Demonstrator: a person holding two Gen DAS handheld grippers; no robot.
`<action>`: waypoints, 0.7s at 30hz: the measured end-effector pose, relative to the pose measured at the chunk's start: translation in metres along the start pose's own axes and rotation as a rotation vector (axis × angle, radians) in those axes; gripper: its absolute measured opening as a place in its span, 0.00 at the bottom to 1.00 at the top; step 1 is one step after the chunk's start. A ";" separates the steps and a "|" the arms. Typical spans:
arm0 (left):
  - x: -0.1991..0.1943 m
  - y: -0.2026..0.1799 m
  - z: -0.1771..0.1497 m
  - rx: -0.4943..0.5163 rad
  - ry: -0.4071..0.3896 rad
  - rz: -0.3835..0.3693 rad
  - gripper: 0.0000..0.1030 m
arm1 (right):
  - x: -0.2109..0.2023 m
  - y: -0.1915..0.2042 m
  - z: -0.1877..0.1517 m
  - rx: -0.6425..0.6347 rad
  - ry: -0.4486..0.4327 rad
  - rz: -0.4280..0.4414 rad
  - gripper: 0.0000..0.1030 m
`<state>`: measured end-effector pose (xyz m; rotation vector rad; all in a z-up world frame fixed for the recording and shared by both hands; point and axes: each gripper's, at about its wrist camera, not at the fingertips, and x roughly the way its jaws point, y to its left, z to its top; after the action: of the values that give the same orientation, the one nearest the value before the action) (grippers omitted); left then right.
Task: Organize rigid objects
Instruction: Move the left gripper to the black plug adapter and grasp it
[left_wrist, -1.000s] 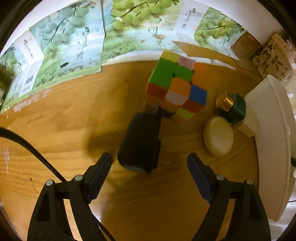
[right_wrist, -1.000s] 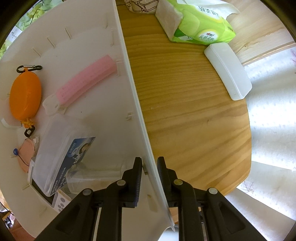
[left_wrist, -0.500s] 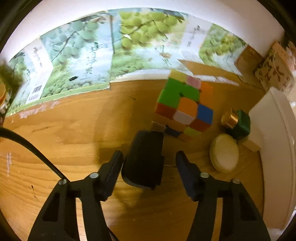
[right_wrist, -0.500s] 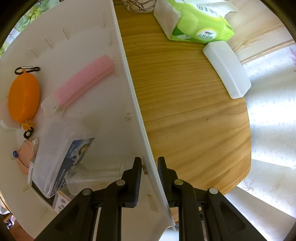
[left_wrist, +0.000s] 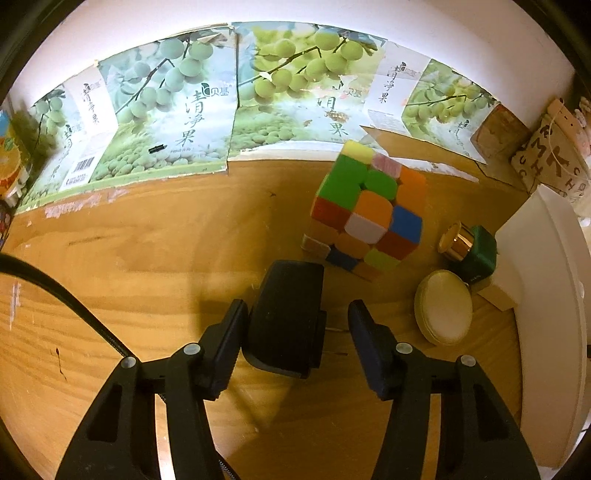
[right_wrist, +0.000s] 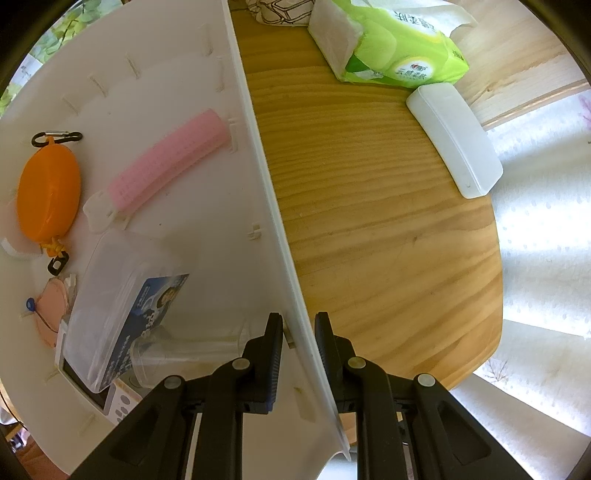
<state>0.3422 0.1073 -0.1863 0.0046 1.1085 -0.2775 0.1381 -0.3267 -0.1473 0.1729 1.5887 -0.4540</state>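
A black oblong case (left_wrist: 286, 317) lies on the wooden table between the fingers of my left gripper (left_wrist: 295, 306). The left finger (left_wrist: 229, 332) touches its side, while a narrow gap shows at the right finger (left_wrist: 365, 339), so the jaws stand open around it. Beyond it sit a colourful puzzle cube (left_wrist: 369, 218), a round cream compact (left_wrist: 443, 312) and a green bottle with a gold cap (left_wrist: 476, 254). My right gripper (right_wrist: 298, 325) points down and is shut on the wall of the white bin (right_wrist: 266, 166), which holds an orange case (right_wrist: 48, 192), a pink bar (right_wrist: 170, 158) and a clear box (right_wrist: 122, 306).
The white bin's corner (left_wrist: 546, 295) stands at the right of the left wrist view. Grape-printed cardboard (left_wrist: 184, 110) lines the wall behind. A black cable (left_wrist: 62, 295) crosses the left. A green tissue pack (right_wrist: 391, 44) and white case (right_wrist: 454, 140) lie near the table edge.
My left gripper's jaws have narrowed from wide apart to close around the black case, and its view has tipped up slightly. The right gripper has not moved.
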 end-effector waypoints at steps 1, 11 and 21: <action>-0.001 0.000 -0.001 -0.006 0.001 -0.001 0.58 | 0.000 0.000 0.000 -0.005 0.000 0.000 0.17; -0.019 -0.005 -0.024 -0.084 0.007 -0.020 0.58 | -0.001 0.000 -0.004 -0.027 -0.013 0.023 0.17; -0.037 -0.025 -0.061 -0.135 0.028 0.003 0.58 | -0.001 -0.002 -0.005 -0.086 -0.021 0.046 0.15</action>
<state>0.2678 0.0994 -0.1776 -0.1101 1.1529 -0.2001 0.1331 -0.3262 -0.1458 0.1388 1.5773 -0.3503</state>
